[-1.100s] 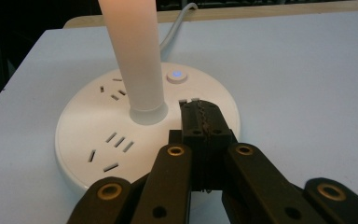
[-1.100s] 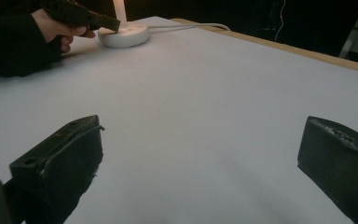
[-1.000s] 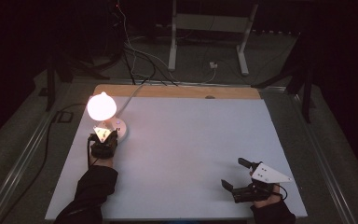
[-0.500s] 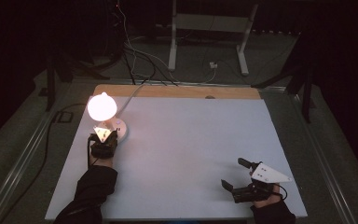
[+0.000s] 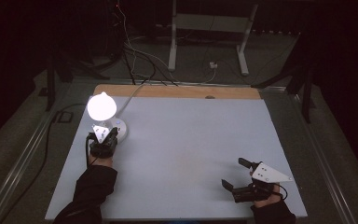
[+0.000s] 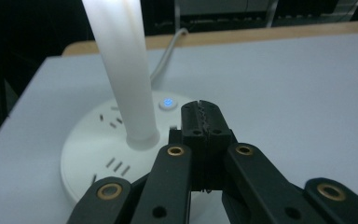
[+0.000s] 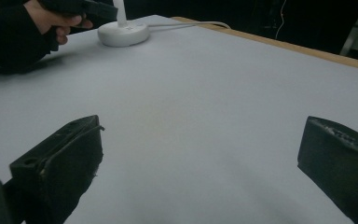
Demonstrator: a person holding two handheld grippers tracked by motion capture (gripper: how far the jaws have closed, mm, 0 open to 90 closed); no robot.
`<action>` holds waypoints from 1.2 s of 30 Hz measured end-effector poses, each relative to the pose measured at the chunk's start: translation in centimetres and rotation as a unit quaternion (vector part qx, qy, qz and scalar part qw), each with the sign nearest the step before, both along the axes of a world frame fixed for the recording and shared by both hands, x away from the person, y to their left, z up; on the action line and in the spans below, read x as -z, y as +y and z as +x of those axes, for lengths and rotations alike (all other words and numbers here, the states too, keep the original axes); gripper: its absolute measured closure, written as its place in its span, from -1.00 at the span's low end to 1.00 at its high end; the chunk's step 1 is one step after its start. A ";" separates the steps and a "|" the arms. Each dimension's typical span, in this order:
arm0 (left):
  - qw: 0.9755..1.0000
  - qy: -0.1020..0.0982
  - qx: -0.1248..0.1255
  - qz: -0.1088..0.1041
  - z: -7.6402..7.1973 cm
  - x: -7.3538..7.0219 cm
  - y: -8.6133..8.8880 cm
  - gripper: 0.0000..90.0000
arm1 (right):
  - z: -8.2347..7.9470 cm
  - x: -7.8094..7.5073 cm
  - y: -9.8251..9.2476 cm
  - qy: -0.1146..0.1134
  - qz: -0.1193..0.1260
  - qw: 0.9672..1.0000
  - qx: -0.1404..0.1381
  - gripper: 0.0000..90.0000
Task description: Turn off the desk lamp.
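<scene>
The white desk lamp with a round plastic base point(image 6: 102, 154) stands lit at the white tabletop's point(image 5: 191, 149) far left; the clenched left hand-held gripper point(image 6: 201, 116) hovers by its glowing blue button point(image 6: 167, 103), seemingly pressed already; the right hand-held gripper point(image 7: 200, 154) rests released, well apart

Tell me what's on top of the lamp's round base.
On the lamp base stand the white stem, a lit blue button and small slots. The shut left gripper covers its near right part.
</scene>
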State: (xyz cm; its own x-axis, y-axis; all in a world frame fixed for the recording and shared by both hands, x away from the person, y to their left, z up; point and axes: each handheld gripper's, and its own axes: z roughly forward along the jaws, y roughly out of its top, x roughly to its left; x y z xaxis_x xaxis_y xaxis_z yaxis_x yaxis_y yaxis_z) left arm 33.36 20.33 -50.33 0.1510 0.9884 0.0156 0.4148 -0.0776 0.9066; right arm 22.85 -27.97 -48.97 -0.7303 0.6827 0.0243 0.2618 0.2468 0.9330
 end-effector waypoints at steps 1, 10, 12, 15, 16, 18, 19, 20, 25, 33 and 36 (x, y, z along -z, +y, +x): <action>1.000 -0.003 0.000 -0.004 -0.1 -0.2 0.0 1.00 | 0.0 0.0 0.0 0.000 0.000 1.000 0.000 -1.00; 1.000 -0.007 -0.002 -0.007 -0.3 -0.3 0.0 1.00 | 0.0 0.0 0.0 0.000 0.000 1.000 0.000 -1.00; 1.000 -0.003 -0.002 -0.006 -0.2 -0.1 0.1 1.00 | 0.0 0.0 0.0 0.000 -0.001 1.000 0.000 -1.00; 1.000 0.004 -0.006 -0.009 0.0 0.2 0.3 1.00 | 0.0 0.0 0.0 0.000 -0.001 1.000 0.000 -1.00; 1.000 0.006 -0.007 -0.009 0.0 0.3 0.4 1.00 | 0.0 0.0 0.0 0.000 -0.001 1.000 0.000 -1.00; 1.000 0.010 -0.010 -0.009 0.2 0.5 0.5 1.00 | 0.0 0.0 0.0 0.000 -0.002 1.000 0.000 -1.00; 1.000 0.013 -0.011 -0.011 0.3 0.6 0.6 1.00 | 0.0 0.0 0.0 -0.001 -0.002 1.000 -0.001 -1.00; 1.000 0.016 -0.010 -0.012 0.3 0.7 0.7 1.00 | 0.0 0.0 0.0 -0.001 -0.001 1.000 -0.001 -1.00; 1.000 0.023 -0.006 -0.010 0.5 1.2 0.6 1.00 | 0.0 0.0 0.0 0.000 -0.002 1.000 -0.001 -1.00; 0.999 0.033 -0.004 -0.004 0.7 1.7 0.4 1.00 | 0.0 0.0 0.0 0.000 -0.002 1.000 -0.001 -1.00; 0.999 0.036 -0.005 -0.002 0.8 1.8 0.5 1.00 | 0.0 0.0 0.0 0.001 -0.002 1.000 -0.001 -1.00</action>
State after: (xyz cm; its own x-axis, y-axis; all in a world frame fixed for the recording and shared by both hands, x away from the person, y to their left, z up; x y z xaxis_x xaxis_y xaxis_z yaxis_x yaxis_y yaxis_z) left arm 34.13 20.80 -52.12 0.1414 0.9900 0.0021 0.4796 -0.0703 0.8747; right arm 22.83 -27.95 -48.98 -0.7319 0.6811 0.0231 0.2623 0.2503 0.9320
